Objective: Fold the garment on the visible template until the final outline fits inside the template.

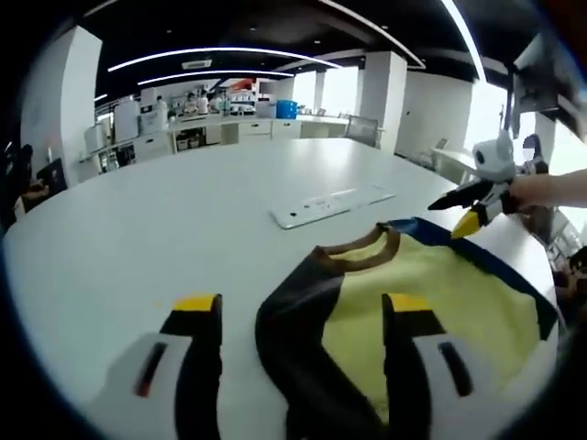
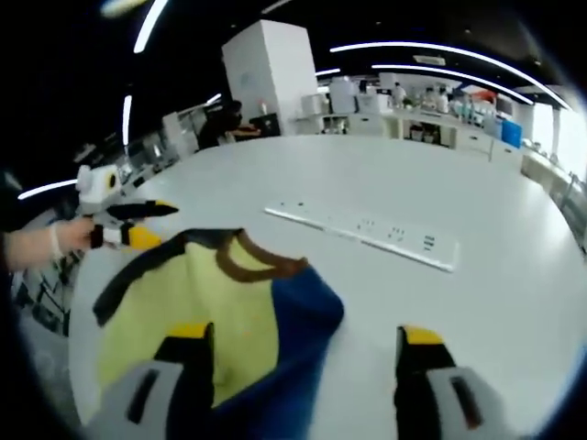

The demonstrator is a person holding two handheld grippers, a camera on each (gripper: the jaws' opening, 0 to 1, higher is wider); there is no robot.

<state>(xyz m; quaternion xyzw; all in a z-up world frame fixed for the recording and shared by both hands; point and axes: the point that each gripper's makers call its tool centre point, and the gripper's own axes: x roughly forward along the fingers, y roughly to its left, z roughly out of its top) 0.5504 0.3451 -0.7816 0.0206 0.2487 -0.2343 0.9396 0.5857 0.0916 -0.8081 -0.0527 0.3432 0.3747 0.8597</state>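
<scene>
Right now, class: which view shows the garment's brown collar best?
The right gripper view: the brown collar curves in full, unobstructed, on the yellow garment. In the left gripper view the collar lies flatter and farther off, partly merging with the dark sleeve.

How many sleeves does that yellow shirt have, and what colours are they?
2 show: a dark sleeve by the left gripper and a blue sleeve by the right gripper. Both lie on the white table.
</scene>
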